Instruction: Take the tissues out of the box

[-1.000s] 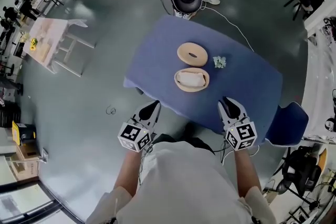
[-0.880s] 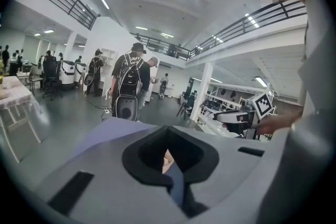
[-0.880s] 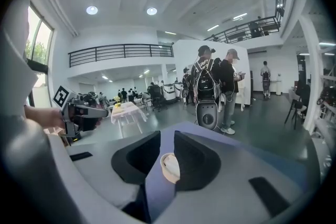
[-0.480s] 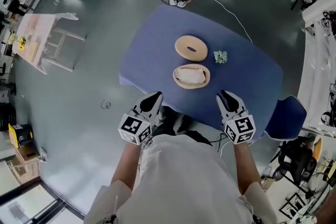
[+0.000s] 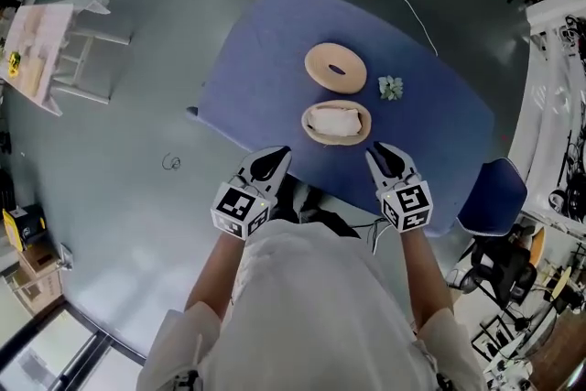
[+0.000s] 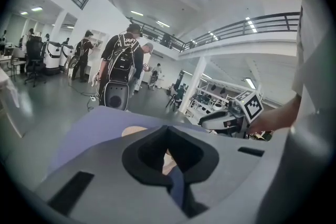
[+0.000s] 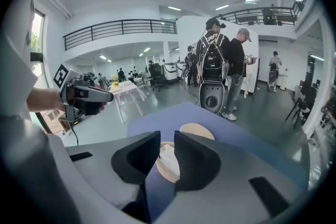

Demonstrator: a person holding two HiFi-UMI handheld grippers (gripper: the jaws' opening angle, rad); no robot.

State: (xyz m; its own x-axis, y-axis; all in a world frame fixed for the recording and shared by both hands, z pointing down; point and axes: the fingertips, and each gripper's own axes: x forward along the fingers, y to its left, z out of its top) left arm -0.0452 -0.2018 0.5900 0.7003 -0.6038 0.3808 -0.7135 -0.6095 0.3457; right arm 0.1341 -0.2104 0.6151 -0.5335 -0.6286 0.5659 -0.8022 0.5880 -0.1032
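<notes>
Tissues [image 5: 334,120] are all still in the box [image 5: 365,129], a white wad in the open oval wooden tub just above the middle of the head view. So nothing has been pulled out yet. Its lid [image 5: 336,68] lies flat on the blue table [image 5: 265,59] just above it, apart from the box. There's also a little greenish crumpled thing [image 5: 391,88] off to the lid's right.

What's changed in the last second is basically the approach. The person has stepped in, and both grippers have come up from below the table's near edge. They now sit right at that edge. The left gripper [image 5: 273,160] is at the box's lower left and the right gripper [image 5: 377,156] at its lower right, both near it but not touching. The box and lid haven't budged on the table.

Jaws: the left pair is down to a narrow slit with nothing in it. You only see a sliver of box and table through the gap. The right pair stands a bit wider, also empty, with the tissues showing straight through the gap.

My read is that the reach is about to start and the right one is lined up to go in. It looks open enough to pinch the top of the wad.
</notes>
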